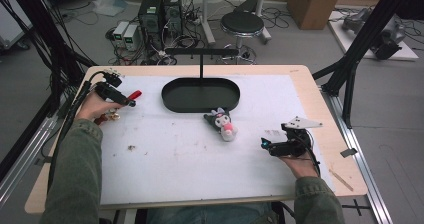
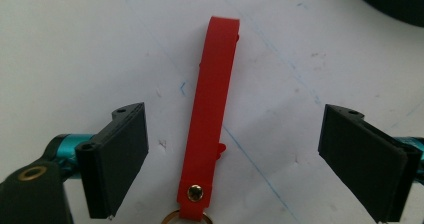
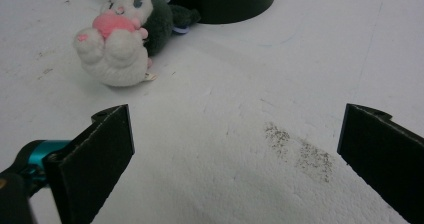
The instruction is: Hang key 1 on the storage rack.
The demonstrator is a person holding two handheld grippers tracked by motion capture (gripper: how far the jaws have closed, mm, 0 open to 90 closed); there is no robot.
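A: We've got the left gripper (image 1: 131,103) at the left edge of the white mat (image 1: 190,169), by the red key strap (image 1: 135,94). In the left gripper view the jaws stand spread and the strap runs straight up the middle between them, clear of both pads

B: Agreed. We see bare mat on either side of the strap, so no pinch. Brass rivet (image 2: 195,192) at the near end, and a bit of gold ring (image 2: 182,217) just below it at the frame's bottom edge

A: High view: strap's free end pokes out past the gripper tip, pointing toward the black oval tray (image 1: 172,104). Strap lies flat on the mat, well apart from the tray

B: Right gripper (image 1: 263,144) sits on the right side of the mat, held in the right hand (image 1: 300,165), pointing left. Its jaws are spread wide too, with bare mat and a grey smudge (image 3: 300,151) between them

A: We see the plush toy (image 1: 223,124) beyond it: dark hood, white body, pink patch. It lies on its side just in front of the tray's near rim. Whether it touches the rim we can't tell from the right gripper view

B: Tray has an upright post with a black crossbar (image 1: 201,51) on top. Left hand (image 1: 95,106) is wrapped round the left gripper's body, green sleeve (image 1: 75,174) coming in from the bottom
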